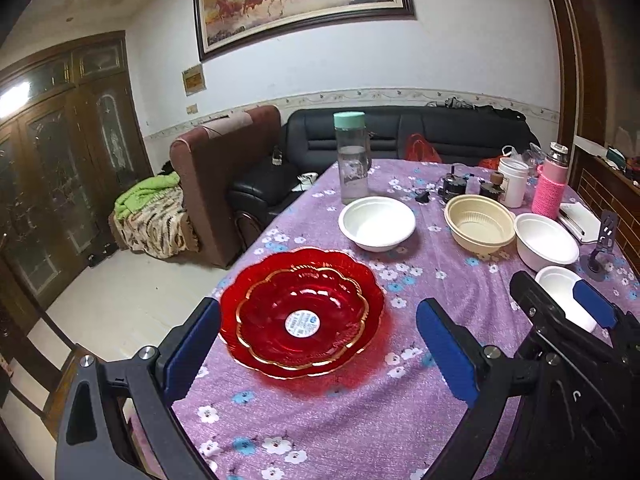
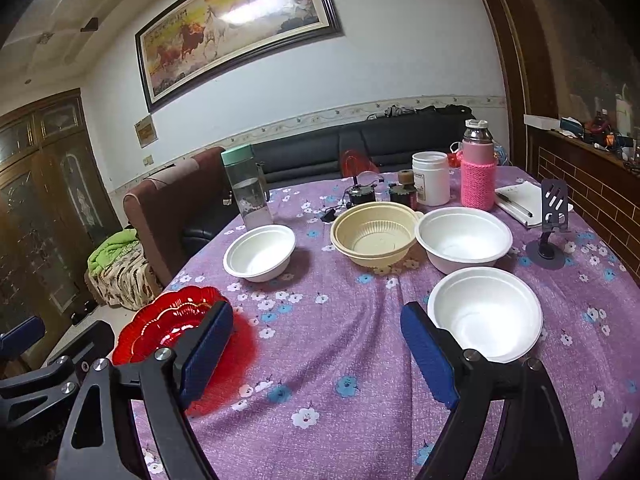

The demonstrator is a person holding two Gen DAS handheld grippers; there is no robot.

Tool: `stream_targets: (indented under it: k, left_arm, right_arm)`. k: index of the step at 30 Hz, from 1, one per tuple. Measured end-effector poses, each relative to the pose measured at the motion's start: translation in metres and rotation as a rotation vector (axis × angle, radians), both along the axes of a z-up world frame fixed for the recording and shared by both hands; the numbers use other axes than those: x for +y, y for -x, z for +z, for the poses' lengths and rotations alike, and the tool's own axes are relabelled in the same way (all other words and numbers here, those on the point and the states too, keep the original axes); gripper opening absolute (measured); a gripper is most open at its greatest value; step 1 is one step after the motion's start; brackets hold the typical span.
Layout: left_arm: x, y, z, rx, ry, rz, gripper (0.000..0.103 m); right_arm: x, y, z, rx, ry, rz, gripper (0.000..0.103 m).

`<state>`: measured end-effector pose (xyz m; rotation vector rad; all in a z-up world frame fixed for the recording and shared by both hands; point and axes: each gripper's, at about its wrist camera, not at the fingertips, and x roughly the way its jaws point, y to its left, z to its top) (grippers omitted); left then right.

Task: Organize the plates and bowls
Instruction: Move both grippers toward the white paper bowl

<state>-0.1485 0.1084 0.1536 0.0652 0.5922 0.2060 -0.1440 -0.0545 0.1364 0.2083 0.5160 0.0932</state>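
Observation:
Two stacked red scalloped glass plates (image 1: 302, 314) lie near the table's left edge; they also show in the right wrist view (image 2: 168, 322). My left gripper (image 1: 320, 352) is open and empty, its jaws either side of the plates and just short of them. A white bowl (image 1: 377, 223) sits behind the plates. A beige bowl (image 2: 375, 237) and two more white bowls (image 2: 464, 238) (image 2: 486, 314) stand to the right. My right gripper (image 2: 316, 352) is open and empty above the cloth, with the nearest white bowl just beyond its right finger.
A purple flowered cloth (image 2: 340, 360) covers the table. At the back stand a clear bottle with a green cap (image 2: 246, 186), a white jar (image 2: 431, 178), a pink-sleeved bottle (image 2: 478, 168), a notebook (image 2: 520, 198) and a phone stand (image 2: 550, 224). Sofas stand beyond the table.

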Motion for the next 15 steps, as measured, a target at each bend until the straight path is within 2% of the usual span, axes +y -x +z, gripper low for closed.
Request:
stream_targets:
  k: [8, 13, 15]
  left_arm:
    - [-0.009, -0.015, -0.014, 0.047, 0.026, -0.043, 0.098]
    - [-0.016, -0.028, -0.022, 0.075, 0.053, -0.075, 0.098]
    - [-0.020, -0.033, -0.024, 0.081, 0.061, -0.084, 0.098]
  right_arm:
    - [-0.020, -0.007, -0.008, 0.030, 0.008, -0.044, 0.089]
    - [-0.053, -0.008, -0.011, 0.039, 0.035, -0.116, 0.089]
    - [-0.072, -0.008, -0.012, 0.036, 0.075, -0.166, 0.089]
